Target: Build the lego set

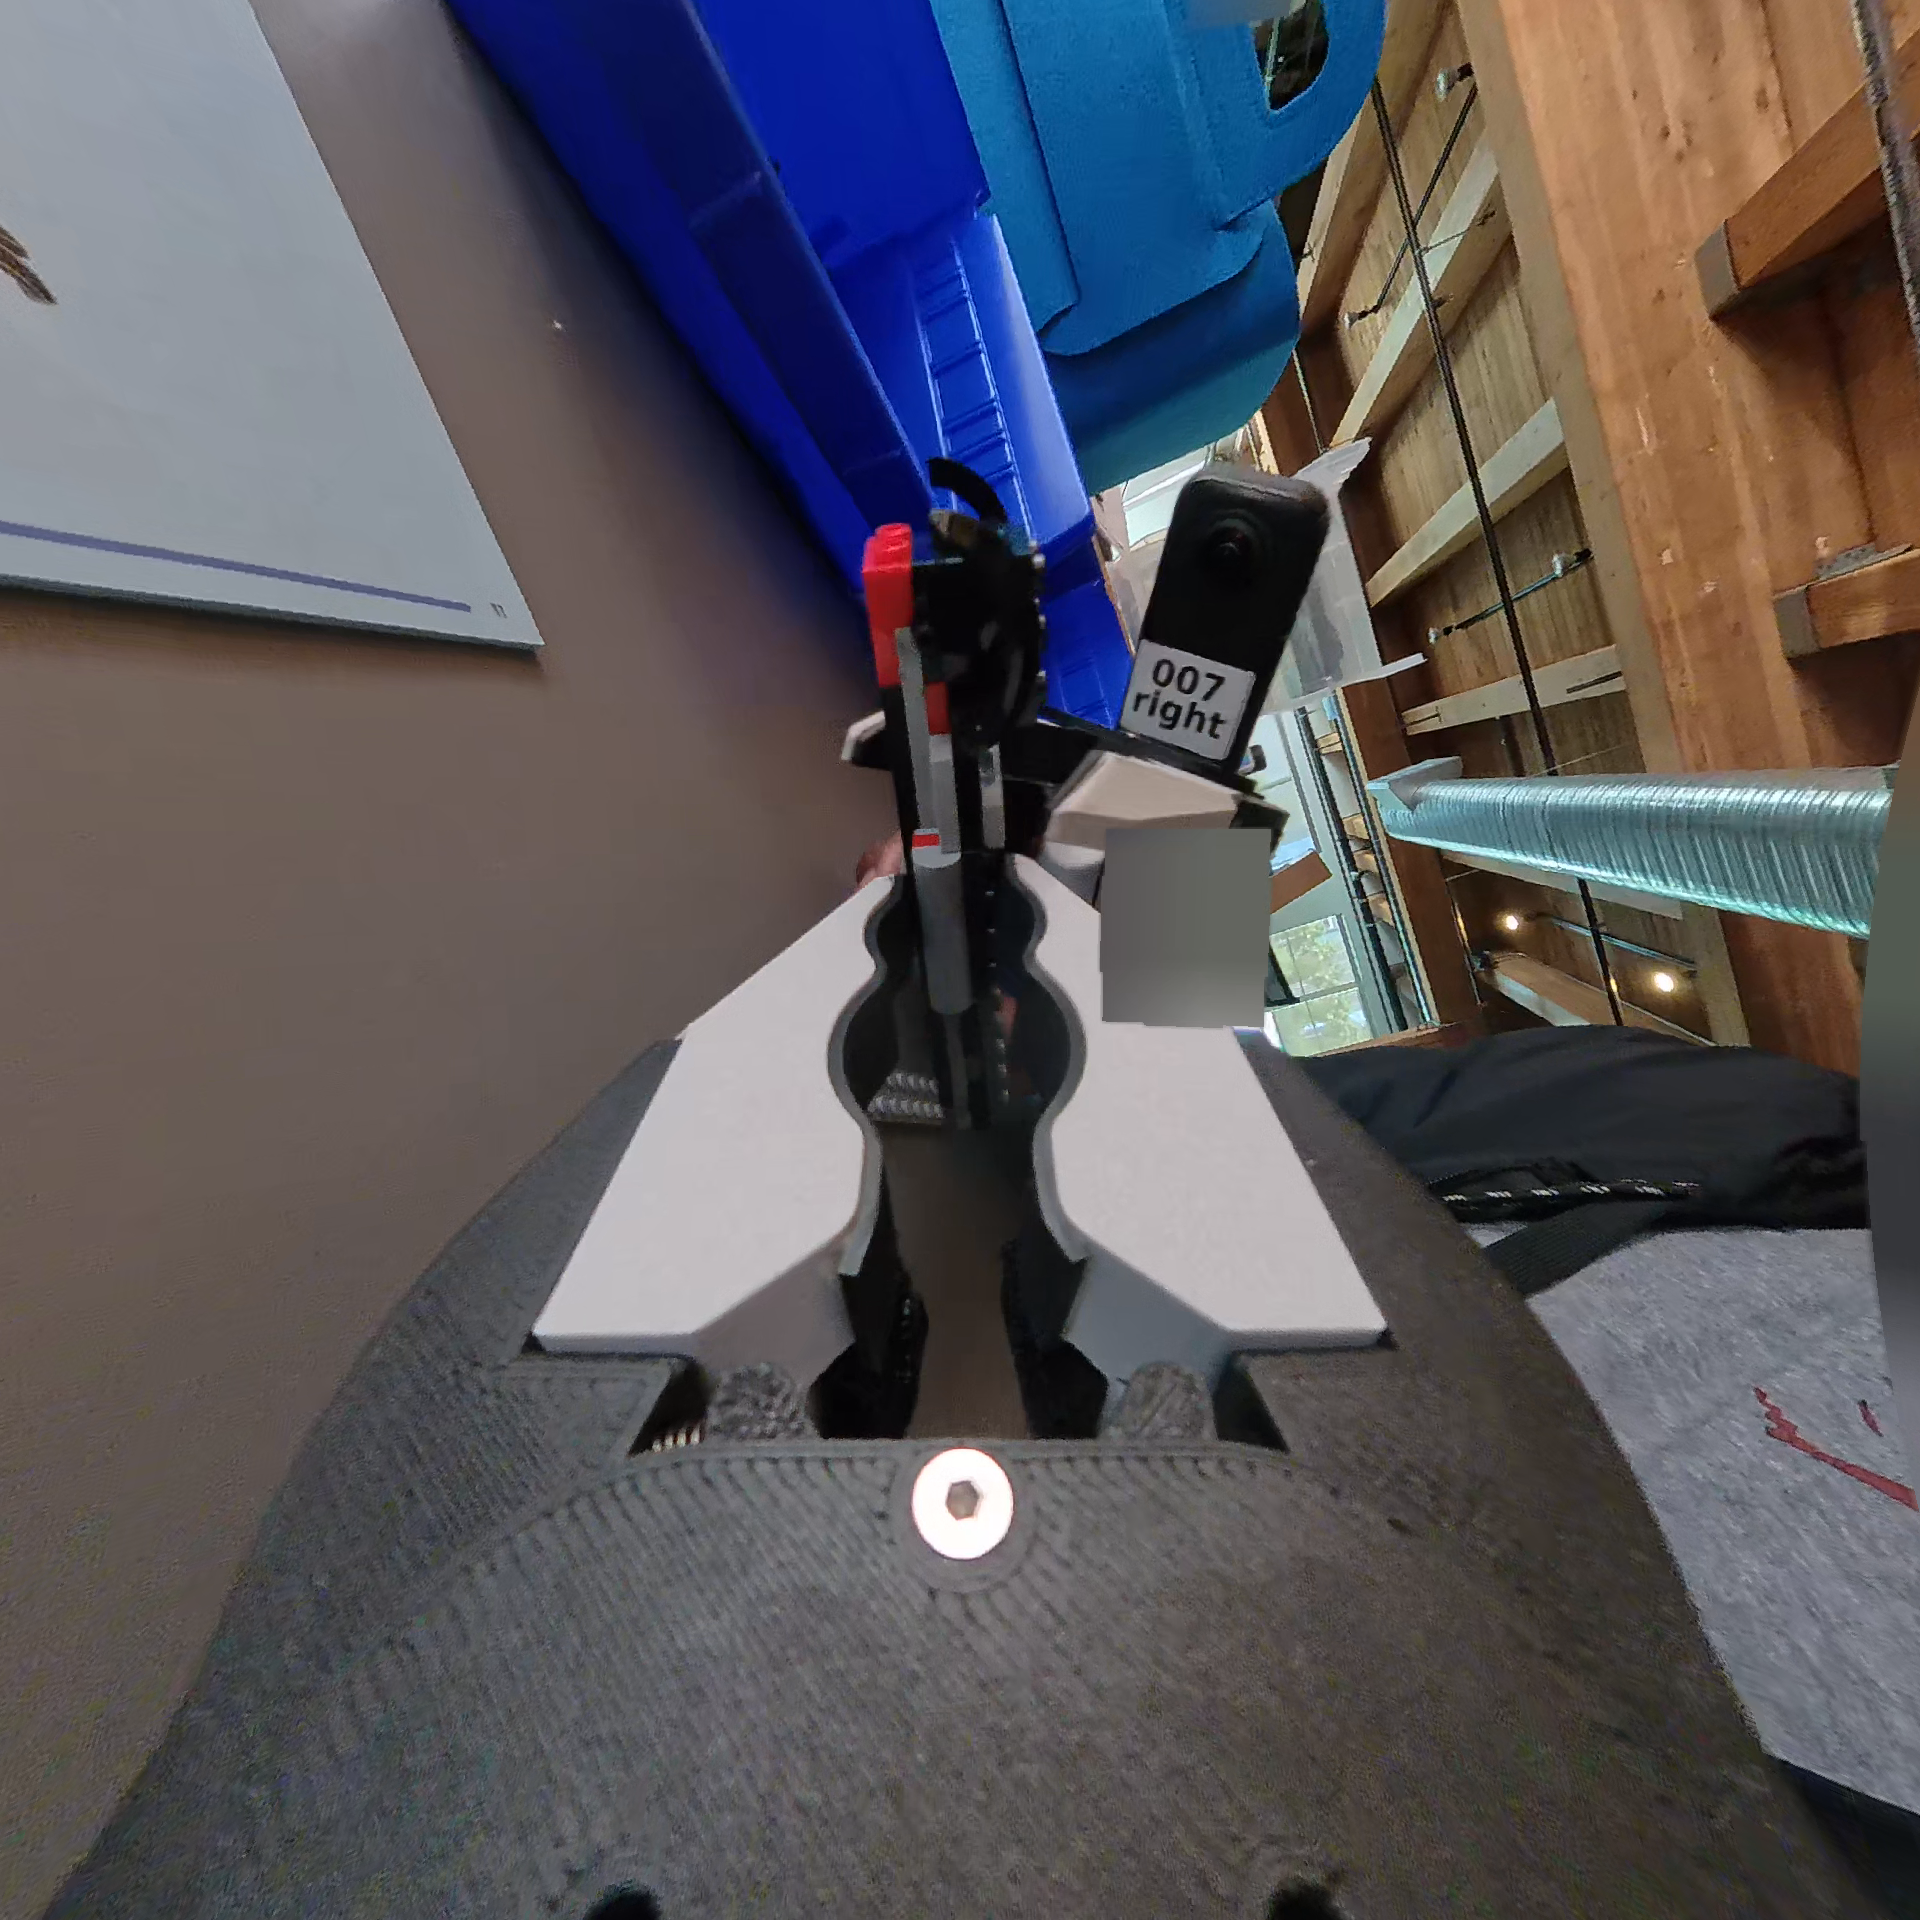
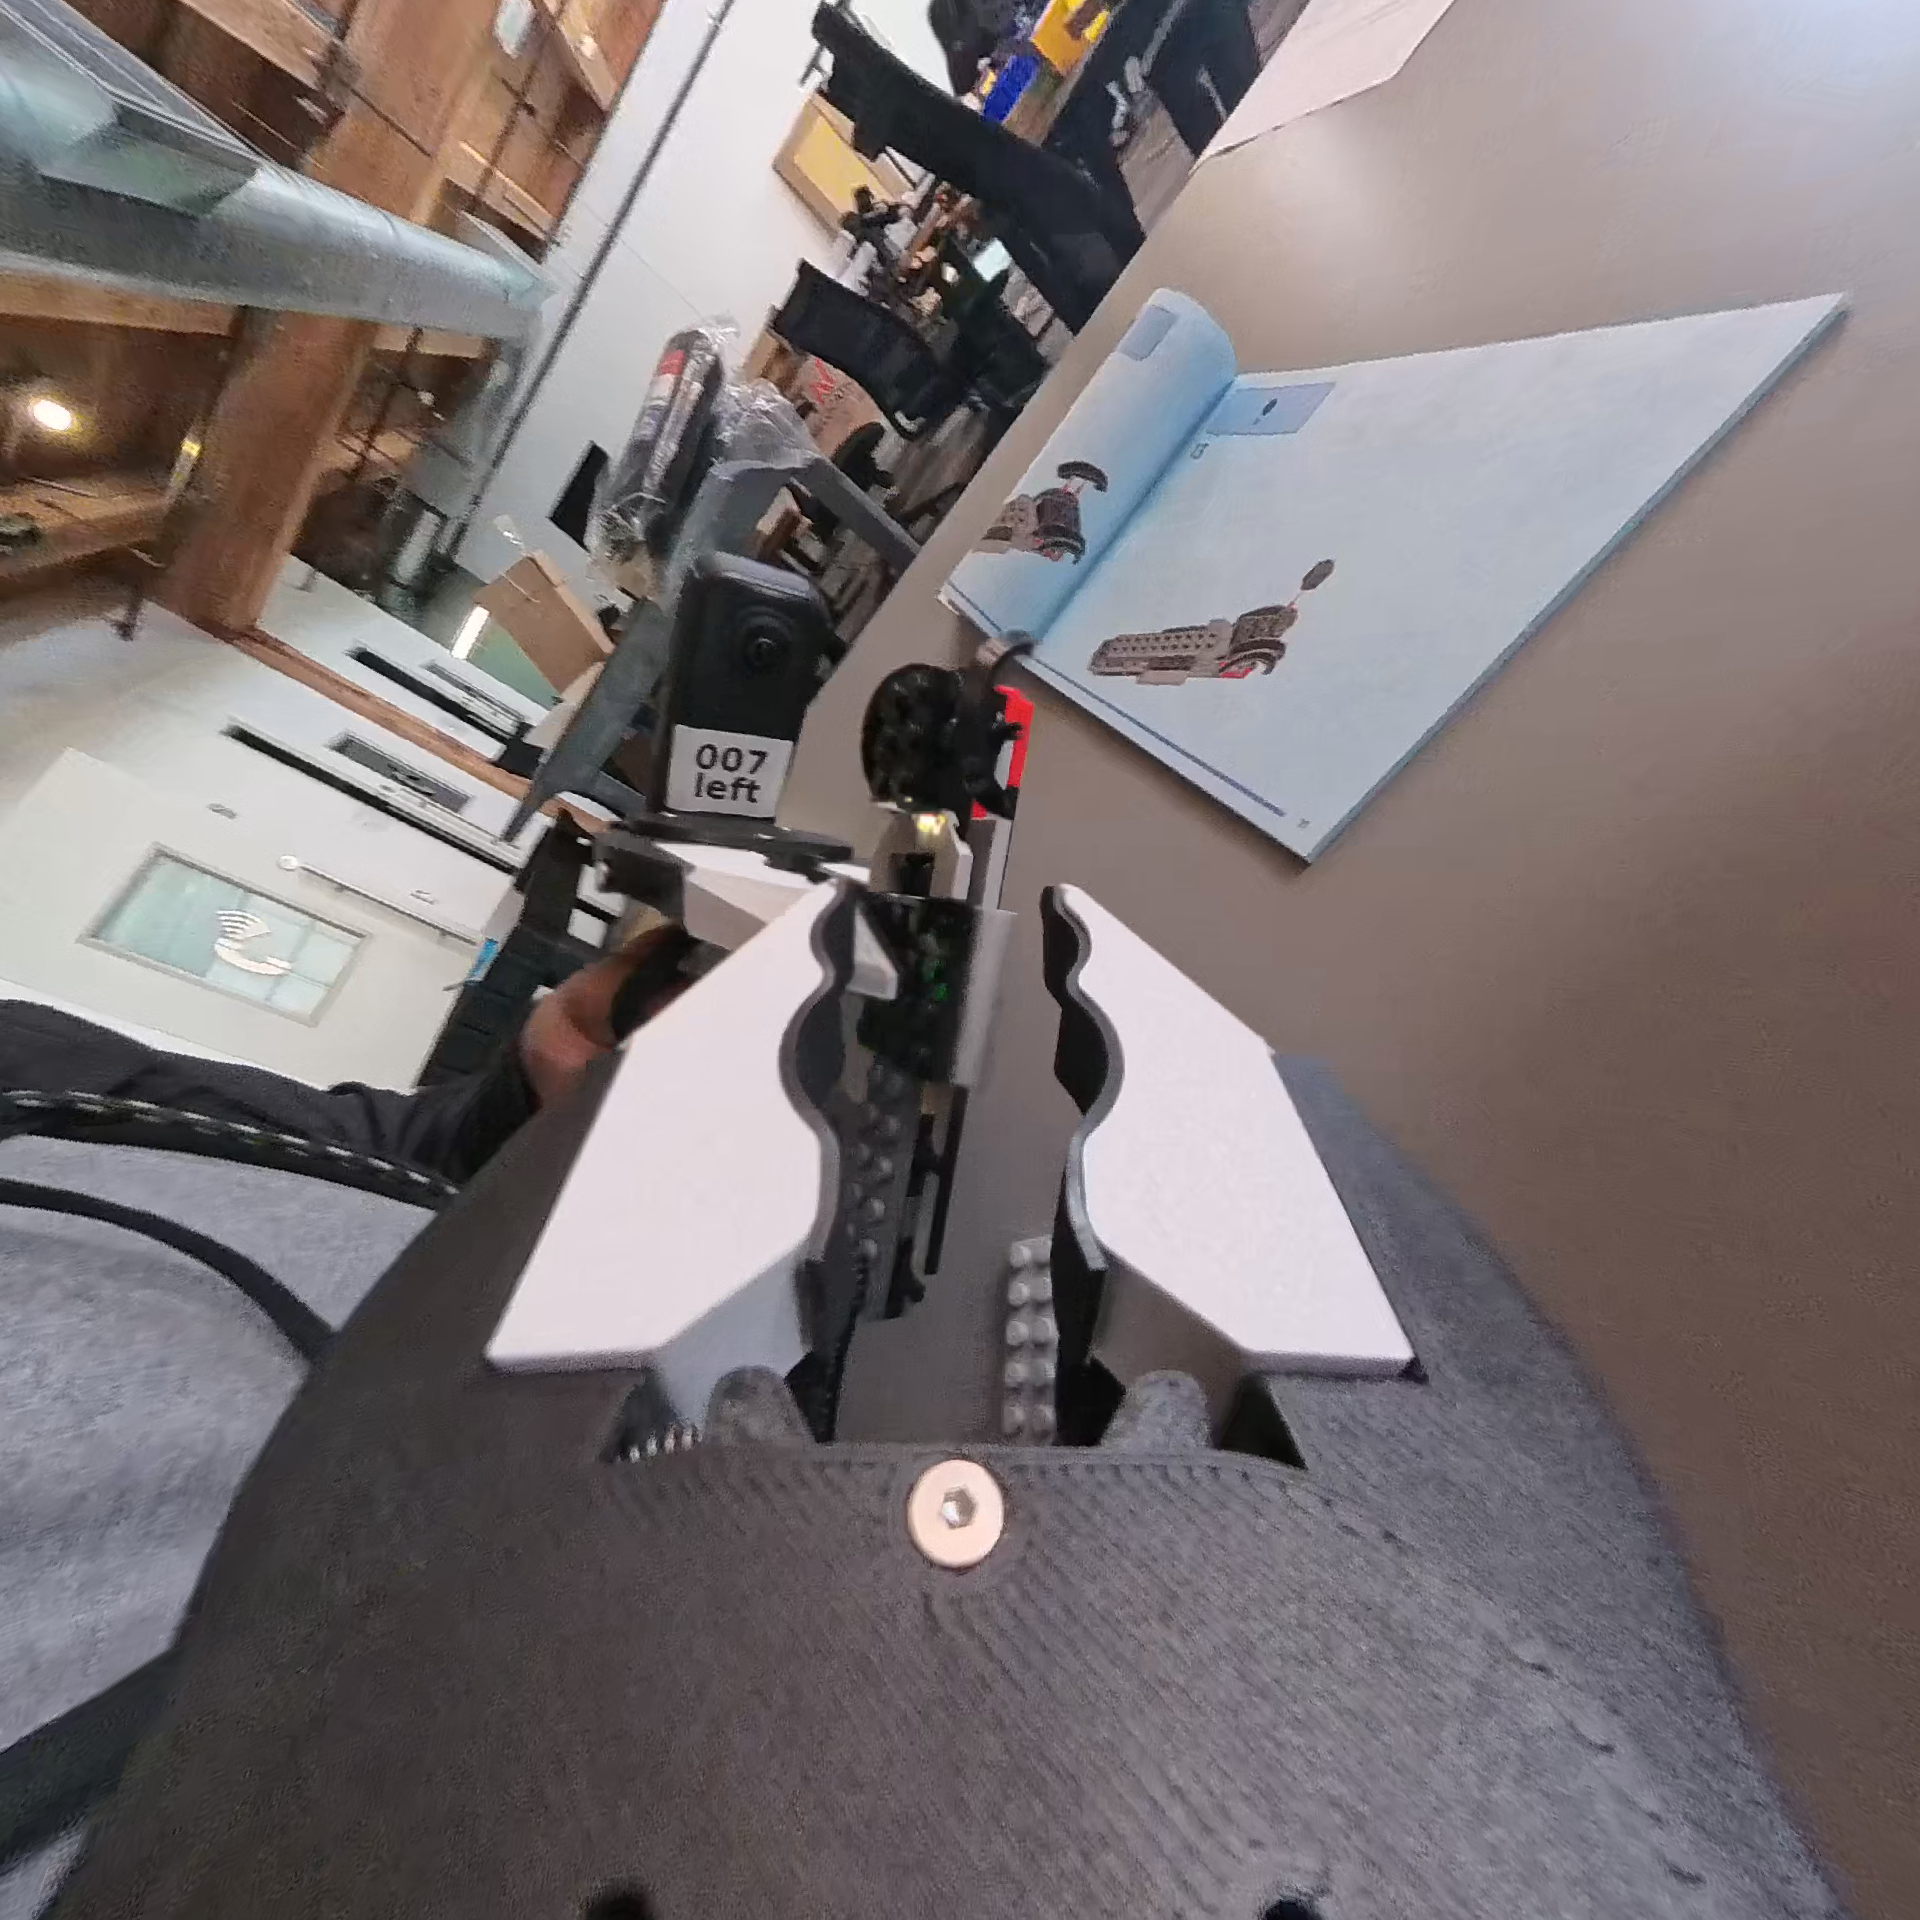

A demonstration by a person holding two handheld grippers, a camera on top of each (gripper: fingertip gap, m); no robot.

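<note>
1. The left gripper has its fingers clamped on the lego model, held in the air above the brown table.
2. The right gripper faces it, fingers apart around the model's near end; a small grey studded plate sits against its right finger.
3. Likely step: adding that plate; next, alignment and pressing.
4. The joint is hidden; the manual lies far right.

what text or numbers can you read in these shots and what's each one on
I won't copy writing; where it stands:
White sticker on the black camera, left wrist view: two printed lines, legible.
Second white sticker on the other black camera, right wrist view: likewise.
Instruction booklet: page numbers, too small.
</note>
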